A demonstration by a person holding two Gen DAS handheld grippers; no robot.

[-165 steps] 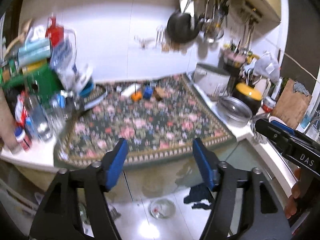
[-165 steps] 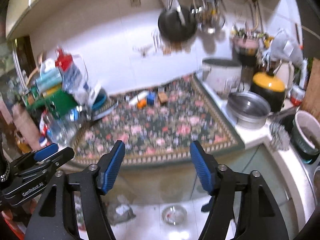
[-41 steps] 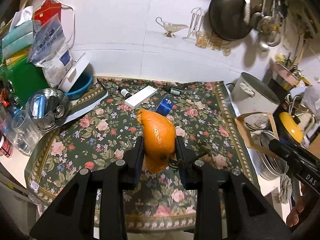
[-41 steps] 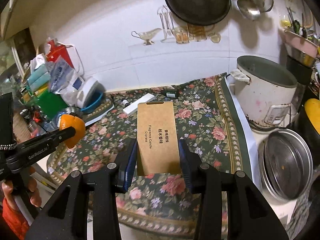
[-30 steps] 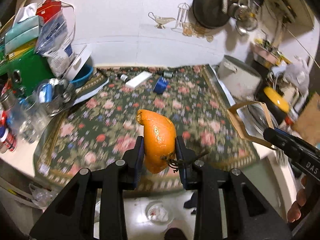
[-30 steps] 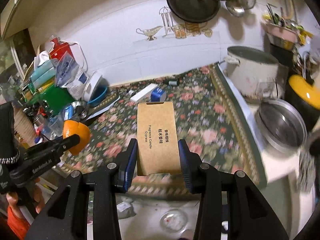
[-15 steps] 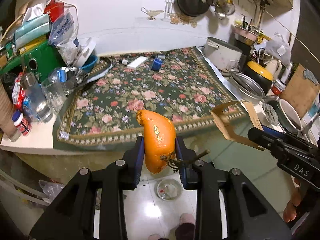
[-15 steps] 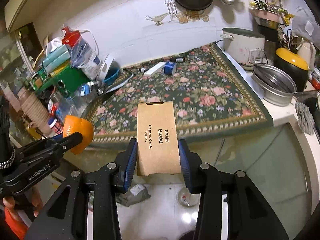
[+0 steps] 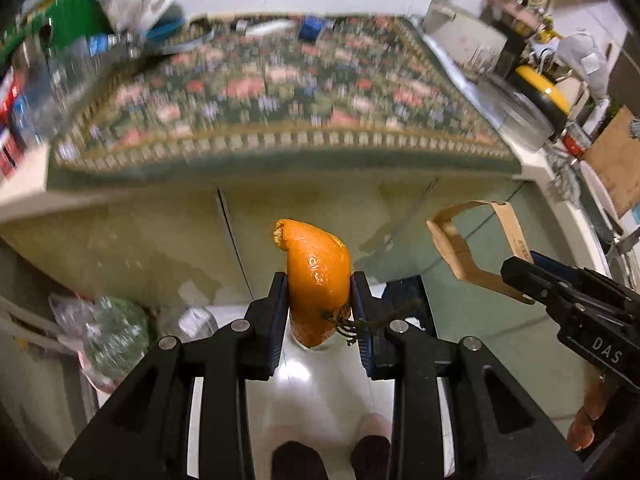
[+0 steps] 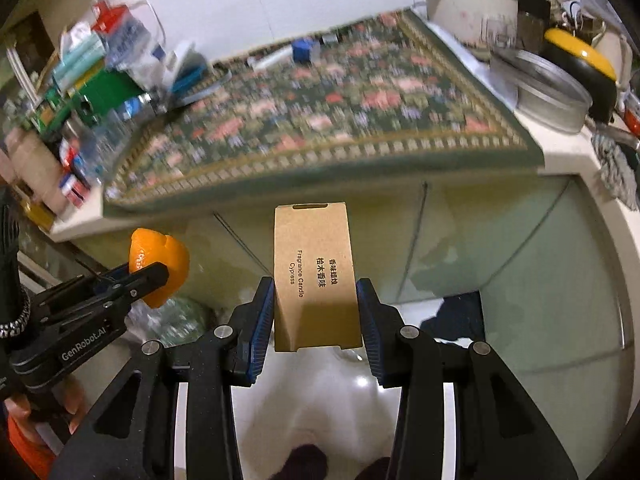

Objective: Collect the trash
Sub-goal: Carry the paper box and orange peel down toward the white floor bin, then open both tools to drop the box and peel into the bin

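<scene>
Orange peel [image 9: 318, 276] sits between the two pads of the left claw [image 9: 319, 312] in the left wrist view; the claw is closed on its lower half, and the upper part stands out past the fingertips. A dry stem hangs from the peel near the right pad. The peel is in the air in front of the table [image 9: 256, 148], below its edge, above a pale floor [image 9: 320, 400]. At the right side, the right claw [image 9: 520, 276] holds an open brown cardboard box [image 9: 456, 252].

Seen from the right wrist view, the cardboard box [image 10: 316, 276] stands upright between the pads of the right claw [image 10: 316, 320], which is closed on its two long sides. Its printed face looks at the camera and its top reaches beyond the fingertips. At the left, the left claw [image 10: 148, 276] grips the orange peel [image 10: 160, 264]. The flowered cloth [image 10: 320, 120] on the table is blurred.
</scene>
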